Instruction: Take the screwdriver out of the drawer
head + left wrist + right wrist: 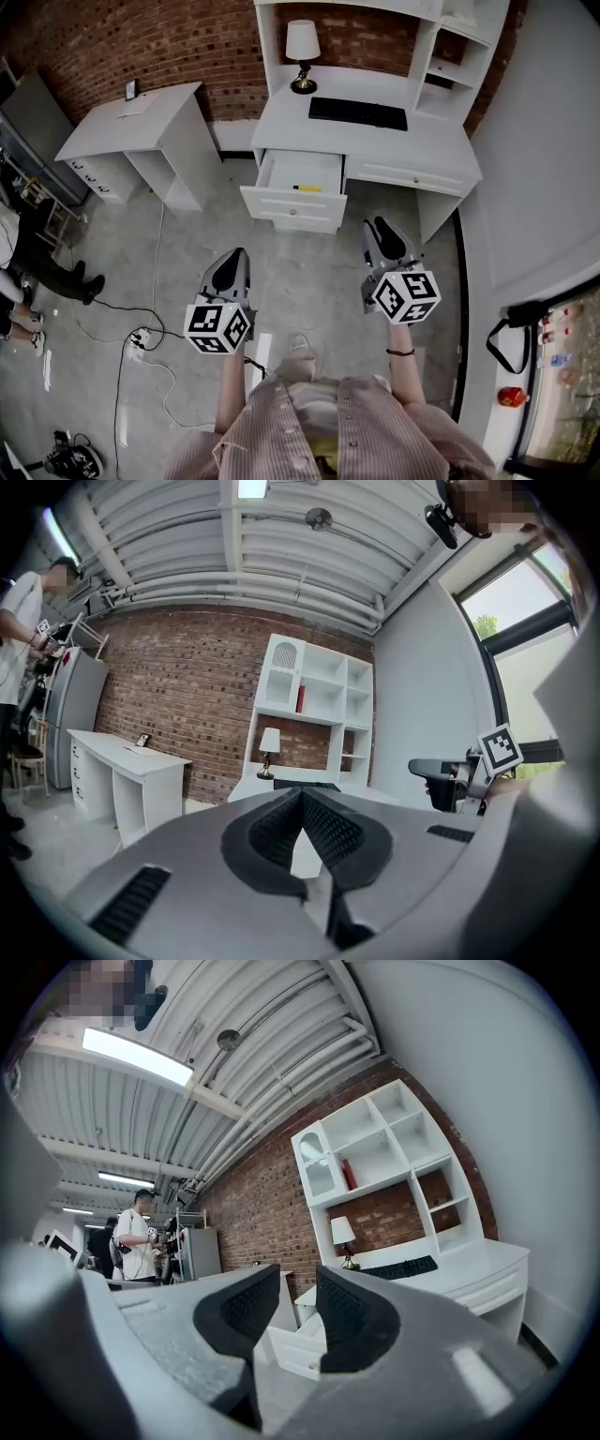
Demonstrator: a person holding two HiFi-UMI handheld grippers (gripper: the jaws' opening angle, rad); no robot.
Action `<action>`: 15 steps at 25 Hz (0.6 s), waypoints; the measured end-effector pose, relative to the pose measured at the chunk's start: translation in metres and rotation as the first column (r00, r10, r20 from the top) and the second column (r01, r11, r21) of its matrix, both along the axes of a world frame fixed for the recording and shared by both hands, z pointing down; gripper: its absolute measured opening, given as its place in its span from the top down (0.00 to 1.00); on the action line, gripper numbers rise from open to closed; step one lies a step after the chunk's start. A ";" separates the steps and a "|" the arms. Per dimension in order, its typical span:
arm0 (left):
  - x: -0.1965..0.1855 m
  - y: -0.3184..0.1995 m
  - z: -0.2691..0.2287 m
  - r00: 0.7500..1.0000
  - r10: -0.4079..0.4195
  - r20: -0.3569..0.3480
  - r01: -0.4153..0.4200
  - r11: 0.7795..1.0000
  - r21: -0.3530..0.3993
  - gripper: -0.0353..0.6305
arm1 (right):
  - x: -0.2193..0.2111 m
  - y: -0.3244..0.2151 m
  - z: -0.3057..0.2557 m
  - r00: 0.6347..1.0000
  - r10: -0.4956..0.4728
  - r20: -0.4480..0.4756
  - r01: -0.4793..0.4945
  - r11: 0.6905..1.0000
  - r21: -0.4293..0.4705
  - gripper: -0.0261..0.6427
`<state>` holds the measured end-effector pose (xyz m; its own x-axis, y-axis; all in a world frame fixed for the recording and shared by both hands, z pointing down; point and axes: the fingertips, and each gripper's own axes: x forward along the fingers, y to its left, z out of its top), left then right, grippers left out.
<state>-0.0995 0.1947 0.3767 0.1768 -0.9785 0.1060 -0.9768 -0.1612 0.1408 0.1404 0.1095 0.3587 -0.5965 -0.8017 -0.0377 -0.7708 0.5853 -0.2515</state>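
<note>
The white desk [441,141] has its left drawer [291,208] pulled open, and a yellow-handled screwdriver [307,188] lies inside it near the front. Both grippers hover over the floor in front of the desk, well short of the drawer. My left gripper [238,255] is below and left of the drawer, its jaws shut with the tips touching and nothing between them [302,797]. My right gripper [380,227] is to the drawer's lower right, its jaws open and empty [298,1288]. The open drawer [286,1346] shows through the gap in the right gripper view.
A lamp [302,54] and a black keyboard [358,112] sit on the desk. A second white desk [141,122] stands to the left. Cables and a power strip [139,343] lie on the floor at left. A person's legs [42,258] are at the far left.
</note>
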 end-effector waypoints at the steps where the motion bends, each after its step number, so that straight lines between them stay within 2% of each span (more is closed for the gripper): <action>1: -0.005 -0.009 -0.001 1.000 0.000 0.000 0.000 1.000 0.000 0.95 | -0.005 -0.010 0.000 1.000 0.000 -0.002 0.000 1.000 0.000 0.81; 15: -0.063 -0.107 0.012 1.000 -0.003 -0.011 0.003 1.000 -0.024 0.95 | -0.058 -0.110 0.014 0.998 0.001 -0.062 -0.002 1.000 -0.018 0.80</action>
<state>-0.1624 0.0881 0.3886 0.1754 -0.9762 0.1273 -0.9756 -0.1551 0.1553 0.0826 -0.0005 0.3723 -0.5961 -0.8028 0.0136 -0.7862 0.5801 -0.2131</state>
